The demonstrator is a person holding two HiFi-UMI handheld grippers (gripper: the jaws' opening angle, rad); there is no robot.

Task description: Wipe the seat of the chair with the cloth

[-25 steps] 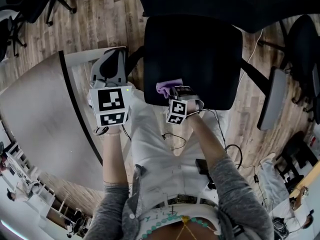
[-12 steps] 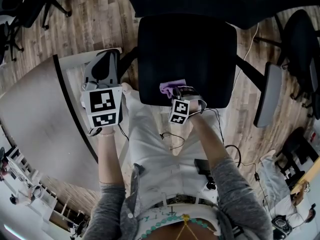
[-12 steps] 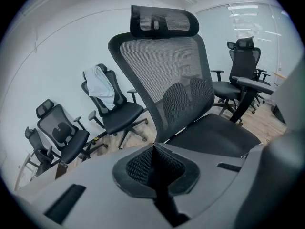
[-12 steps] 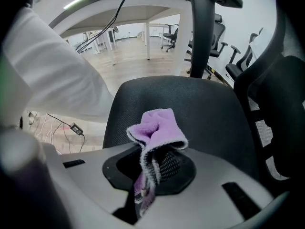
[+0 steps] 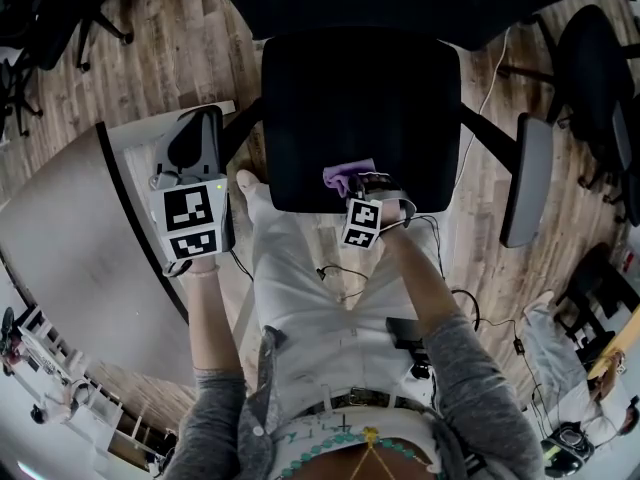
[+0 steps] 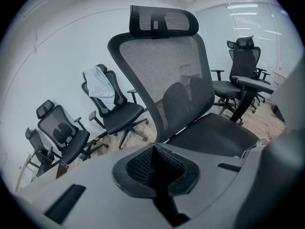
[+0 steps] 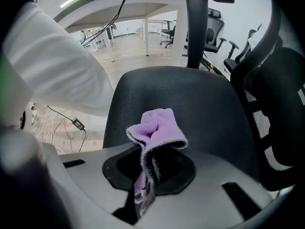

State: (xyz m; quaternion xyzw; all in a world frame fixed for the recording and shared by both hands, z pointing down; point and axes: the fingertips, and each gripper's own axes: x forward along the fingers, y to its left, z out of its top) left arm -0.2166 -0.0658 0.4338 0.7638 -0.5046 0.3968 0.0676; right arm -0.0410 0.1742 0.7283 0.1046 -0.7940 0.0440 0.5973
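Note:
The black chair seat (image 5: 360, 108) fills the middle of the head view, and shows again as the chair seat (image 7: 190, 109) in the right gripper view. My right gripper (image 5: 355, 183) is shut on a small purple cloth (image 5: 345, 176) at the seat's near edge; the cloth (image 7: 155, 132) sticks up bunched between the jaws, just above the seat. My left gripper (image 5: 195, 148) is held off to the left of the chair, over a pale table (image 5: 70, 238). Its jaws are closed together with nothing between them, and they point at the mesh backrest (image 6: 164, 70).
The chair's armrest (image 5: 522, 178) juts out at the right. Cables (image 5: 345, 273) trail on the wooden floor beneath me. Several other black office chairs (image 6: 114, 109) stand around the room. My legs in light trousers are directly in front of the seat.
My left gripper has drifted left and slightly down, away from the chair. The right gripper with the cloth has stayed at the seat's near edge.

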